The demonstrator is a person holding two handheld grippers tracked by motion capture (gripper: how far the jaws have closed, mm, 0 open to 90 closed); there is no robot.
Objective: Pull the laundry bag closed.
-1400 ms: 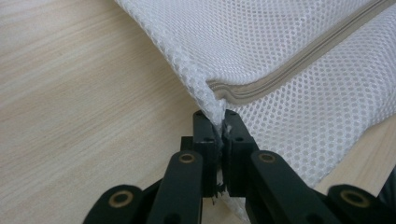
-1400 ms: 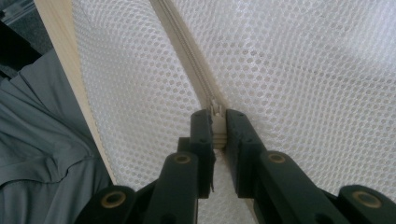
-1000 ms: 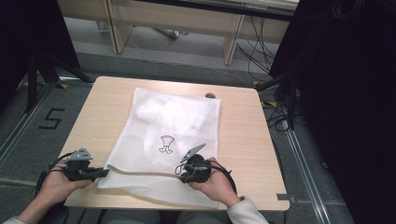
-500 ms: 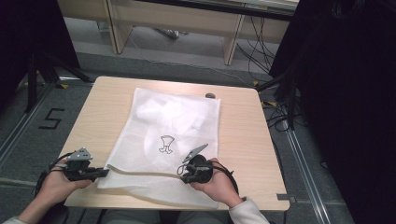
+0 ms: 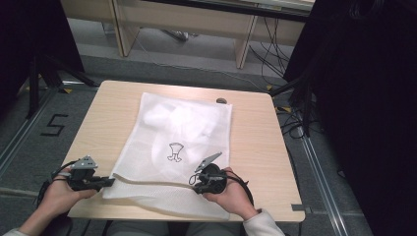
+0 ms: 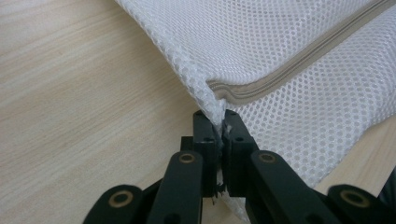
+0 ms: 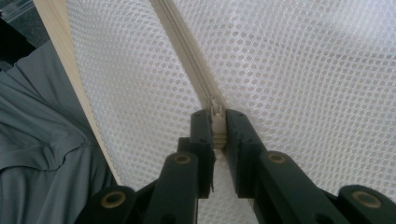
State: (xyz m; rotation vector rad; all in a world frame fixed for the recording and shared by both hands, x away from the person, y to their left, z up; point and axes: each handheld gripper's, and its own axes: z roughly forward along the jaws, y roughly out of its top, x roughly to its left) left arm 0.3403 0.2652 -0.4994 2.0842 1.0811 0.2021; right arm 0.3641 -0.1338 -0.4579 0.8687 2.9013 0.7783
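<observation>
On the left, the left gripper [image 5: 105, 182] is pinched tight on the corner of the bag [image 5: 182, 132], right where the zip [image 6: 299, 70] ends. The bag is white net and lies flat in the middle of the table [image 5: 255, 147], with its zip edge near the person. From that corner the zip runs across to the right, along the near edge of the bag, and that long line is what the next move turns on. The right gripper [image 5: 193, 183] sits at the other end of that line, closed on the zip tab [image 7: 215, 112]. So the tab is right in the jaws of the right gripper, and the left one holds the bag from sliding. I think the right hand, being on the tab, has to pull along the zip line while the left keeps hold
</observation>
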